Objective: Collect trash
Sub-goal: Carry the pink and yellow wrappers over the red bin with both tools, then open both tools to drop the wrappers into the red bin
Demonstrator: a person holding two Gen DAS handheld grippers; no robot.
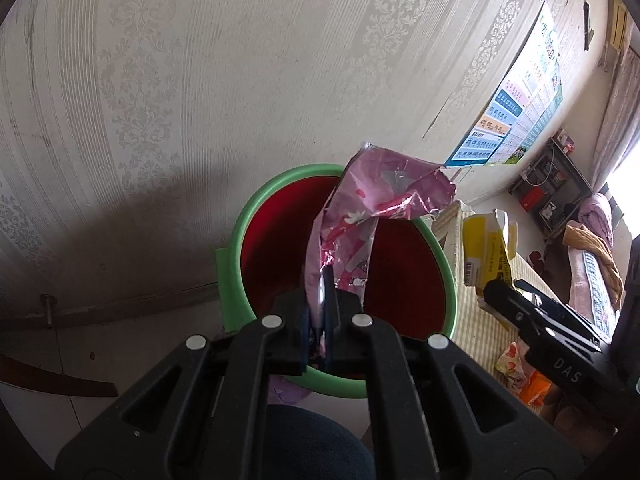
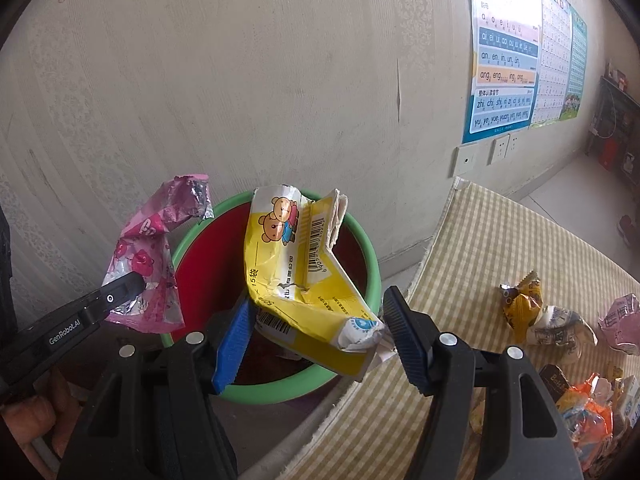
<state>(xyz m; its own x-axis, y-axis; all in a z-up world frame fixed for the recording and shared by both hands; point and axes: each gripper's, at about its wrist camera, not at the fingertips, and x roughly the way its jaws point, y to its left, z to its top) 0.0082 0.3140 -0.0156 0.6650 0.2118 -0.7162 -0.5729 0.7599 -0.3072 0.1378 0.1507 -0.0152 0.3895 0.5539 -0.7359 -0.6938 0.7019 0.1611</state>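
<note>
Left wrist view
My left gripper (image 1: pixel 318 320): jaws clamped on the pink wrapper (image 1: pixel 360 224), frame centre.
Pink wrapper: hanging over the green-rimmed bin (image 1: pixel 240 240).
My right gripper (image 1: pixel 520 300): right edge of frame, by the yellow box (image 1: pixel 484 248).

Right wrist view
My right gripper (image 2: pixel 316 328): jaws spread wide; yellow box (image 2: pixel 296 272) sits between them, touching the left blue pad, over the bin (image 2: pixel 360 240).
Checked mat (image 2: pixel 500 248): more wrappers (image 2: pixel 532 316) lower right.
</note>
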